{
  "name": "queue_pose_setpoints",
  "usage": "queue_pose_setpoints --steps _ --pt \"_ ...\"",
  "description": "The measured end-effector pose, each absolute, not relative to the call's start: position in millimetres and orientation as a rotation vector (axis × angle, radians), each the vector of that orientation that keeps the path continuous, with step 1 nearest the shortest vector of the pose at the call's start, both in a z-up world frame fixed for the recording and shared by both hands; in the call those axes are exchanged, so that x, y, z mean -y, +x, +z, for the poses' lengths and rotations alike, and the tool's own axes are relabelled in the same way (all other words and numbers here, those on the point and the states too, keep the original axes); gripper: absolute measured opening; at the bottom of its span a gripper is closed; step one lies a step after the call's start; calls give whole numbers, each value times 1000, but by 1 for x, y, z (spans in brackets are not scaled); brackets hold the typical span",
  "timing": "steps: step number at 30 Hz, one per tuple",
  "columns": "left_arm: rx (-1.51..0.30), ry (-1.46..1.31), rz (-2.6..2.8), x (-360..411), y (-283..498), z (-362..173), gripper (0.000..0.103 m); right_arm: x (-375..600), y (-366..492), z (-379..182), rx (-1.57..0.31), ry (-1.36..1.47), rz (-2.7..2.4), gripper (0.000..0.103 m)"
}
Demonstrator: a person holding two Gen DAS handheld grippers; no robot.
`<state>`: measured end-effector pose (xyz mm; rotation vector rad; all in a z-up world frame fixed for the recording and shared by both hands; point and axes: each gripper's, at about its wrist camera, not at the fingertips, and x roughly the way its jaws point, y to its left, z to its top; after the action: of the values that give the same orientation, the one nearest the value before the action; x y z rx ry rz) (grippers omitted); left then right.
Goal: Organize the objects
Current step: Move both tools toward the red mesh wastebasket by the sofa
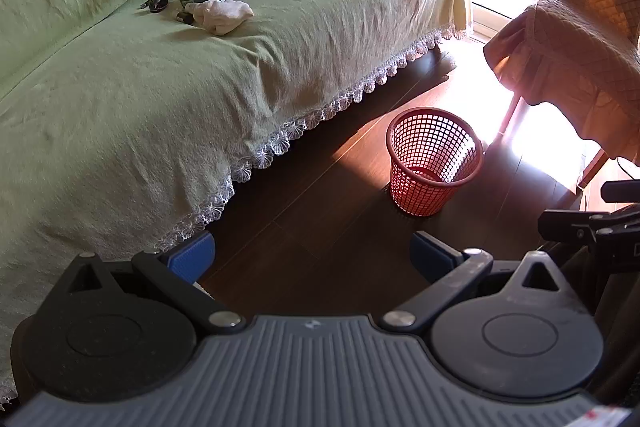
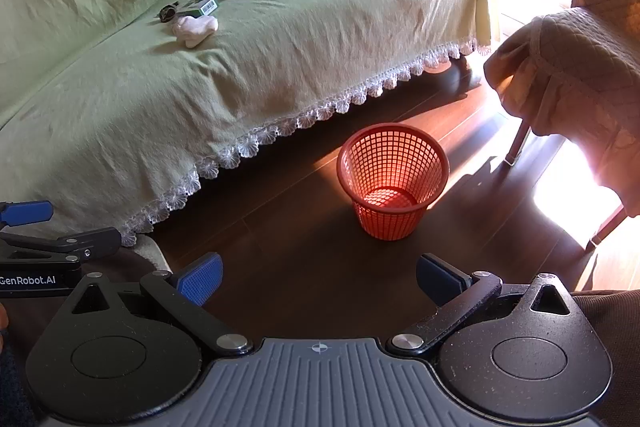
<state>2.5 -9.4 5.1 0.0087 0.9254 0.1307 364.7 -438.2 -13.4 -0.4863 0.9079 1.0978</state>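
Both tools, left (image 1: 312,259) and right (image 2: 320,279), are spread and empty. The sock (image 1: 222,15) near the sofa's (image 1: 320,27) back edge looks soft and light; pinch its middle.

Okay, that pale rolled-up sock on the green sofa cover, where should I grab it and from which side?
Probably from above, across the middle of the pale sock. It lies as a soft, lumpy roll on the sofa cover, so the bulging middle gives the most to pinch. Come in from the open front side; the green box and a small dark item crowd its far side.
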Motion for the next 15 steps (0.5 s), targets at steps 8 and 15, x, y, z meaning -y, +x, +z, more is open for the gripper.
queue_pose_setpoints --steps 8,15 --pt "-911 10 139 10 7 12 102 440 368 -4 -886 -477 1103 101" --pt "-890 9 166 9 13 18 102 441 374 5 -858 -471 1105 101"
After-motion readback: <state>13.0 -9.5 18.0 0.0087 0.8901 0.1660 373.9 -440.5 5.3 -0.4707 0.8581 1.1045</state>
